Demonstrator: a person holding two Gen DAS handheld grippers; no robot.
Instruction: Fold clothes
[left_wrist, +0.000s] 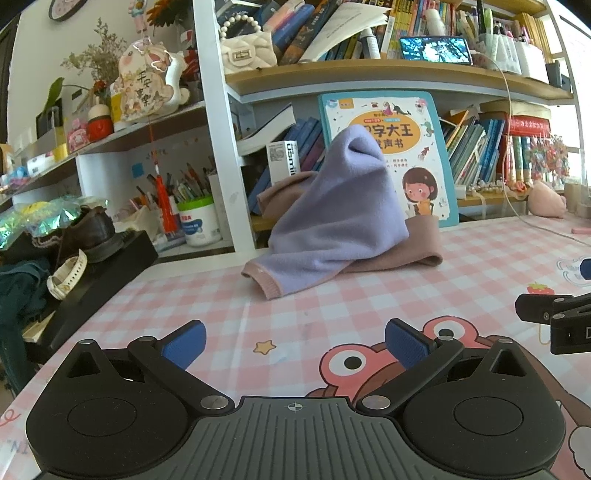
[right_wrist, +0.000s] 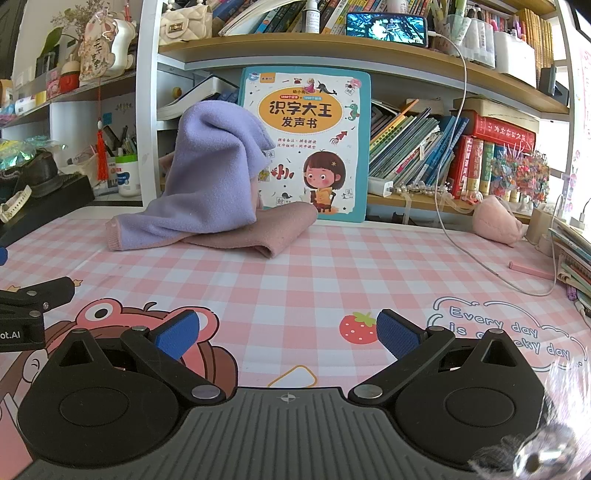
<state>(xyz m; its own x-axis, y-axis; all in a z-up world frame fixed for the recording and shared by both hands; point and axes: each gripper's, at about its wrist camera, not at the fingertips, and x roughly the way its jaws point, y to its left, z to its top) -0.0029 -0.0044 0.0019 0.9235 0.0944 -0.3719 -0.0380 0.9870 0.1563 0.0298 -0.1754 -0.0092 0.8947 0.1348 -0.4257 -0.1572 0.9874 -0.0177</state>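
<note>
A lilac and dusty-pink garment lies crumpled on the pink checked tablecloth, heaped into a tall peak against the upright children's book. The right wrist view shows the same garment at the far left of the table. My left gripper is open, low over the cloth, well short of the garment, nothing between its blue pads. My right gripper is also open and empty, near the table's front. Each gripper appears at the edge of the other's view: the right, the left.
Crowded bookshelves stand behind the table. A black box with shoes and a watch sits at the left edge. A white cable, a pink plush and stacked books occupy the right side.
</note>
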